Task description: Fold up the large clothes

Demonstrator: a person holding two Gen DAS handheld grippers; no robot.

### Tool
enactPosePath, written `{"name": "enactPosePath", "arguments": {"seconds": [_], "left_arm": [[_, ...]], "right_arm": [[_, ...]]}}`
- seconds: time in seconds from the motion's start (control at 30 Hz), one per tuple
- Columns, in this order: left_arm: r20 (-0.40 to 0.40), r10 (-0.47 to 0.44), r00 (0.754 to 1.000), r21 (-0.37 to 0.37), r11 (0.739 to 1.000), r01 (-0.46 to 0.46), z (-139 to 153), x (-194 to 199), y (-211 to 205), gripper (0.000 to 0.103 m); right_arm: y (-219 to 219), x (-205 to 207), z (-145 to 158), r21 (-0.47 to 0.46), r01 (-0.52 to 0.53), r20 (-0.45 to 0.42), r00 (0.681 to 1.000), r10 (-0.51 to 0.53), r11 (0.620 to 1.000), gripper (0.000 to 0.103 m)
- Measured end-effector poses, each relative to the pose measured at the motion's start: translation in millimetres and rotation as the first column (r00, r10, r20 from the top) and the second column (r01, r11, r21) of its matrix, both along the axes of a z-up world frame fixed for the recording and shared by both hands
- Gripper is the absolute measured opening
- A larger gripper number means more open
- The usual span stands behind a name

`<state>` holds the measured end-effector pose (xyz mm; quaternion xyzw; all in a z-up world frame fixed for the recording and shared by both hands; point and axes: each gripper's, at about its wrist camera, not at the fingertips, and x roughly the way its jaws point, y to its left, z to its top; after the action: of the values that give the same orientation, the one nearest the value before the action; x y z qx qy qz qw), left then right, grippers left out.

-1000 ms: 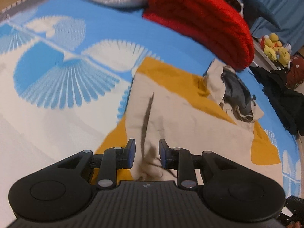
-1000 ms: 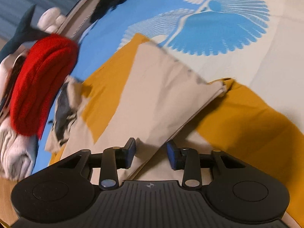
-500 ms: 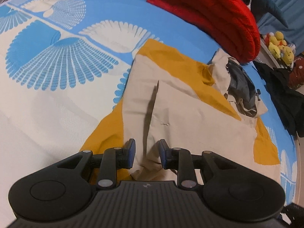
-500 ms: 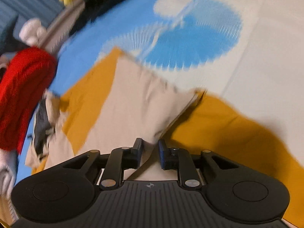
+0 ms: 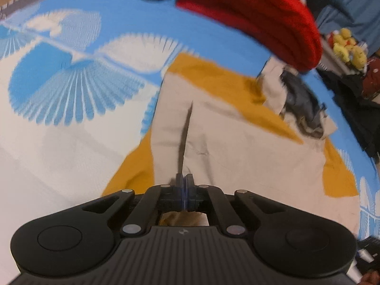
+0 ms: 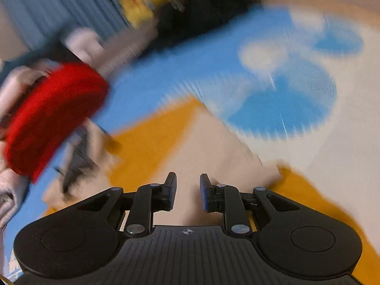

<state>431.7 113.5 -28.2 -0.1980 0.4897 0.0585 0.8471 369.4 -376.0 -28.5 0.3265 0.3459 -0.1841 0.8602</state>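
- The bedspread (image 5: 59, 142), blue and white fans, fills both views.
- On it, centre to lower right in my left view, lies the garment (image 5: 237, 147): beige with mustard panels, partly folded, a dark crease running down the middle.
- I judge it light, soft and floppy; best taken by its near hem.
- My left gripper (image 5: 184, 182) has just clenched on that hem.
- My right gripper (image 6: 187, 190) hangs parted over beige cloth, gripping nothing.

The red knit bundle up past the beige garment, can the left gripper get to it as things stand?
Probably not right away: the left gripper is shut on the beige garment, so it must let go first. Otherwise nothing blocks the way to the red knit bundle.
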Motion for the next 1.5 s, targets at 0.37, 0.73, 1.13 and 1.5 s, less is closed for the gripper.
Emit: {"name": "enactPosePath", "arguments": {"seconds": [0.37, 0.73, 1.13, 1.5], "left_arm": [[0.186, -0.073, 0.98, 0.068, 0.996, 0.061, 32, -7, -17, 0.011], [0.01, -0.059, 0.998, -0.015, 0.998, 0.059, -5, 4, -16, 0.016], [-0.02, -0.051, 0.999, 0.005, 0.999, 0.051, -9, 6, -15, 0.018], [0.131, -0.126, 0.983, 0.129, 0.986, 0.109, 31, -11, -48, 0.026]], "right_arm": [[-12, -14, 29, -0.101, 0.181, 0.025, 0.983, -0.179, 0.978, 0.022], [-25, 4, 10, 0.081, 0.044, 0.067, 0.997, -0.049, 0.996, 0.03], [-15, 7, 0, 0.113, 0.003, -0.026, 1.0, 0.0, 0.994, 0.039], [7, 0, 36, -0.054, -0.1, 0.006, 0.995, 0.1, 0.994, 0.039]]}}
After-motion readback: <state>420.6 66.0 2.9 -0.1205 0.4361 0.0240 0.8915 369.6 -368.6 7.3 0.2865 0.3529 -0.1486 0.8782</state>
